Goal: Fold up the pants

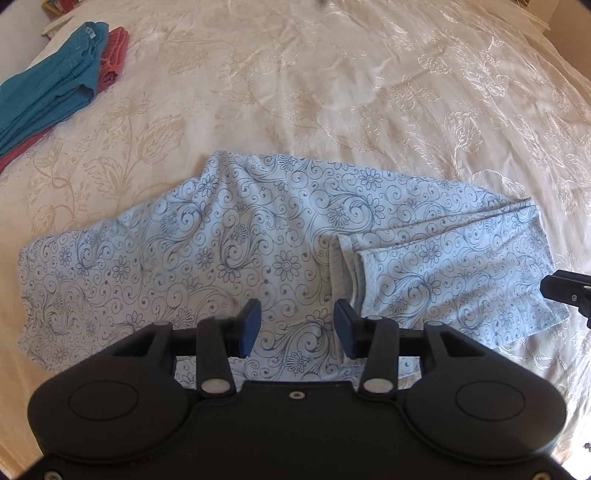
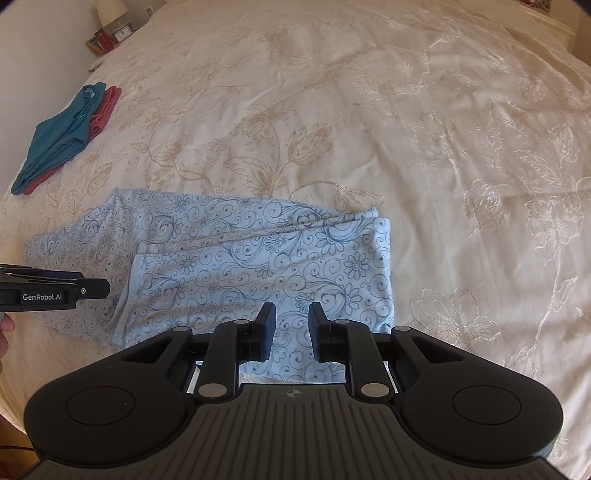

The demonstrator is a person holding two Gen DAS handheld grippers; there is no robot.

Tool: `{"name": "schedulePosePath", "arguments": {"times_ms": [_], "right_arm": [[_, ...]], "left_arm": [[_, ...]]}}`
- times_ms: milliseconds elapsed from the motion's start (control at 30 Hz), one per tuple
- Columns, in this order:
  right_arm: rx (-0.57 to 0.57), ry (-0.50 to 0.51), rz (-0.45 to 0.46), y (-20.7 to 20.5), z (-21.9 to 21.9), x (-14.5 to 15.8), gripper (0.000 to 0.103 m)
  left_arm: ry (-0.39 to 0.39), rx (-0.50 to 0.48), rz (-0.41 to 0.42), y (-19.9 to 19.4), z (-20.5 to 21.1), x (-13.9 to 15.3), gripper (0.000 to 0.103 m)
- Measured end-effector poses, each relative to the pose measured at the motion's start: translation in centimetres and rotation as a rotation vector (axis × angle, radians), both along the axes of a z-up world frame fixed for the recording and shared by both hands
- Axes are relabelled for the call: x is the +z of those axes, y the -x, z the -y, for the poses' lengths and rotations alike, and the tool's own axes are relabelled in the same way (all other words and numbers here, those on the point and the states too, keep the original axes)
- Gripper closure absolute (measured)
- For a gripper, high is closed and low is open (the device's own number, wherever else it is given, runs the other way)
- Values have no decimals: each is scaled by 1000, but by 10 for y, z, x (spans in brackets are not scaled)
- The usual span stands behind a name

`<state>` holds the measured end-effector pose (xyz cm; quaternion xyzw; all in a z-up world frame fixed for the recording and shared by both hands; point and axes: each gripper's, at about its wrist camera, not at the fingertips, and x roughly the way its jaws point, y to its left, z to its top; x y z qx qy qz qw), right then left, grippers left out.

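Note:
Pale blue pants with a dark floral scroll print lie flat on the cream bedspread, their leg ends folded back over the middle. My left gripper hovers above the near edge of the pants, open, with only cloth seen below the gap. In the right wrist view the same pants show their fold at the right side. My right gripper hangs over their near right part, open by a narrow gap, nothing pinched. The left gripper's body shows at the left edge.
Folded teal pants lie on folded red pants at the far left of the bed. A nightstand with a clock and a lamp stands beyond the bed's far left corner. A hand shows at the left edge.

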<state>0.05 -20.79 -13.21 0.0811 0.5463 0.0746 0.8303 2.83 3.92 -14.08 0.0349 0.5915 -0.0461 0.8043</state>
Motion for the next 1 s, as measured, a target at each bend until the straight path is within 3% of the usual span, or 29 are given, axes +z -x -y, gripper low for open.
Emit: {"name": "schedulePosePath", "arguments": {"times_ms": [267,567,767,867,1000], "right_arm": [[149,-37,-1,-23,-67,-2,84],[230,-11,-63,-46,-135,-29,84],[201,23,-51,-56,-157,-32,84],[173,13,-37,-53,-157,-25,84],[151,-4,-28,-44,-158,-15,84]], "left_arm": [[-17,120,-7,10,-59,0,50],[-35,219,-22,24,-131,-6,50],[-41,253,-7,33,-171,-8,49],[-53,251,33,35,-189,-5,41],[-64,250,80,33,-214,-2,41]]}}
